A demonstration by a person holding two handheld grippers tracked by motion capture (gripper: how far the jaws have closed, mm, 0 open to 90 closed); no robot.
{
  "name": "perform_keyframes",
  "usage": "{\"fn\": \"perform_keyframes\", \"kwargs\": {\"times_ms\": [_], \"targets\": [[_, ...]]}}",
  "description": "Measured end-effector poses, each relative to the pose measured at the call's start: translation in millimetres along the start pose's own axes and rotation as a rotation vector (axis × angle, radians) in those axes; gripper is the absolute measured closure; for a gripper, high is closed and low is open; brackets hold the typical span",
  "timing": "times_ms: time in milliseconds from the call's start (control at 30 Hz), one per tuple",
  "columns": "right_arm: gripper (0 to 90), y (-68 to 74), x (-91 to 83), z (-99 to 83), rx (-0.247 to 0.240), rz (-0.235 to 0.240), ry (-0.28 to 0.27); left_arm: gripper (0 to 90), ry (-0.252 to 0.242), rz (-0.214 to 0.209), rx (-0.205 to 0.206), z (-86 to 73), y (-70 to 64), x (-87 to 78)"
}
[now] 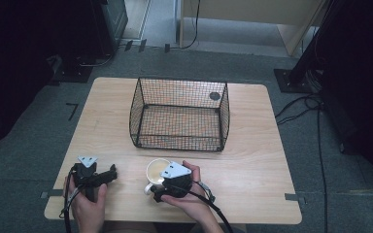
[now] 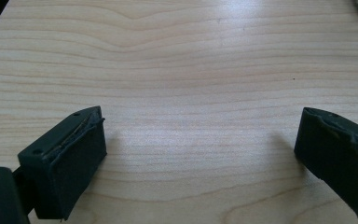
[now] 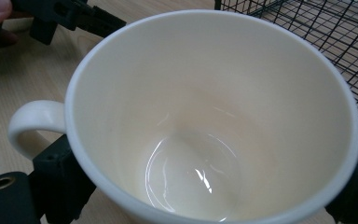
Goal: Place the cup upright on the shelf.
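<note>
A cream cup [image 1: 156,170] stands on the wooden table [image 1: 252,160] near the front edge, its handle turned to the near left. My right gripper [image 1: 162,182] reaches it from the near side. In the right gripper view the cup [image 3: 205,116] is empty and glossy inside, and the right gripper [image 3: 205,191] has one black jaw against each side of its wall below the rim. To the cup's left my left gripper [image 1: 110,174] rests low over bare wood. In its own view the left gripper [image 2: 200,140] is open, with nothing between the jaws.
A black wire basket [image 1: 179,114], empty, stands at the table's middle, just beyond the cup. Its mesh [image 3: 335,42] shows at the upper right of the right gripper view. Cables lie on the grey floor to the right of the table.
</note>
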State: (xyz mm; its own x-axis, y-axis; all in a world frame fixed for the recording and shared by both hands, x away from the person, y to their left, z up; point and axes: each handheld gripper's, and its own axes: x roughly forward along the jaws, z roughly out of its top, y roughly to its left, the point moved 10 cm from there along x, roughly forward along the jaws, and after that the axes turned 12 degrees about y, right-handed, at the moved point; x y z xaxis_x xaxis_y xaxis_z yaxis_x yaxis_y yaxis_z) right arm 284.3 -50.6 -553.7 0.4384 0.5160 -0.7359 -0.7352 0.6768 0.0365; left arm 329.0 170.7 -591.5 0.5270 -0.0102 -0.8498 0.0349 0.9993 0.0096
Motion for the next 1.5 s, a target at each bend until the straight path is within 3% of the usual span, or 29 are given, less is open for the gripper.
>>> {"fn": "perform_keyframes", "kwargs": {"times_ms": [333, 967, 1500], "targets": [[7.9, -1.2, -11.2, 5.5, 0.012, 0.023, -0.017, 2.2, 0.0, 0.0, 0.0, 0.0, 0.0, 0.0], [7.8, -26.6, -52.3, 27.4, 0.034, -0.029, -0.028, 2.2, 0.0, 0.0, 0.0, 0.0, 0.0, 0.0], [7.8, -44.6, -74.5, 50.5, 0.05, -0.059, -0.043, 2.2, 0.0, -0.001, -0.001, 0.0, -0.1, 0.0]]}}
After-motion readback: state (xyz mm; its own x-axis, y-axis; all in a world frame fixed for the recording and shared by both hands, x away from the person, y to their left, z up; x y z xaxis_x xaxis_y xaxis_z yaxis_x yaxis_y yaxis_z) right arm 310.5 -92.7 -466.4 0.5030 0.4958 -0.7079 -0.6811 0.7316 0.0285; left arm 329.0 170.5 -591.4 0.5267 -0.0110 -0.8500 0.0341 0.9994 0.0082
